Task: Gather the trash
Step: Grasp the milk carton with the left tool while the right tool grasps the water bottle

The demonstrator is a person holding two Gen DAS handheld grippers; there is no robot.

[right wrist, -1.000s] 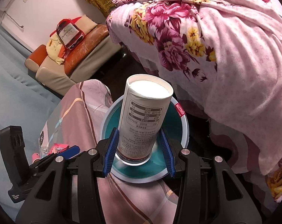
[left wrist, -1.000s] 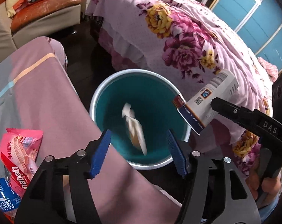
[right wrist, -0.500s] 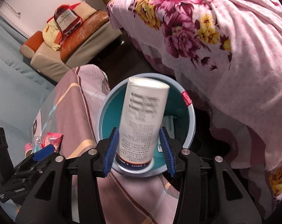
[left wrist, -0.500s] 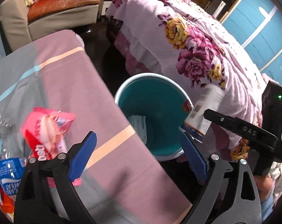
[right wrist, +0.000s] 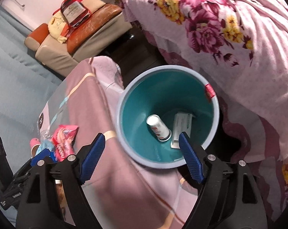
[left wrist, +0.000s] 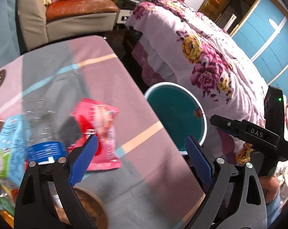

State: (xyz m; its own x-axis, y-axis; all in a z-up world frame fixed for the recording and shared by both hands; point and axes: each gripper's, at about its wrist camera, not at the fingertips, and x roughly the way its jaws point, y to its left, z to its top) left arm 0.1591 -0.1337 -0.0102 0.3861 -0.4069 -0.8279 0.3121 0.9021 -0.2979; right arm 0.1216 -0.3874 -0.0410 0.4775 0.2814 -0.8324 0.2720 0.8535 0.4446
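A teal bin with a pale rim [right wrist: 216, 103] stands on the floor between the table and the bed; it also shows in the left wrist view [left wrist: 204, 122]. A white tube [right wrist: 159, 127] and a flat white packet [right wrist: 182, 127] lie inside it. My right gripper [right wrist: 142, 156] is open and empty above the bin's near rim. My left gripper [left wrist: 140, 156] is open and empty above the table. A pink snack bag [left wrist: 100, 129] lies on the cloth just beyond its left finger. A clear bottle with a blue cap [left wrist: 43, 148] lies left of the bag.
The table has a pink and grey striped cloth [left wrist: 71, 64]. A brown wooden bowl [left wrist: 90, 208] sits at its near edge. More wrappers [left wrist: 8, 133] lie at the left. A floral bed [left wrist: 210, 61] is at the right and a sofa [left wrist: 71, 13] behind.
My right gripper has opened and the white tube has dropped into the bin. My left gripper has swung left from over the bin to over the table by the pink bag.
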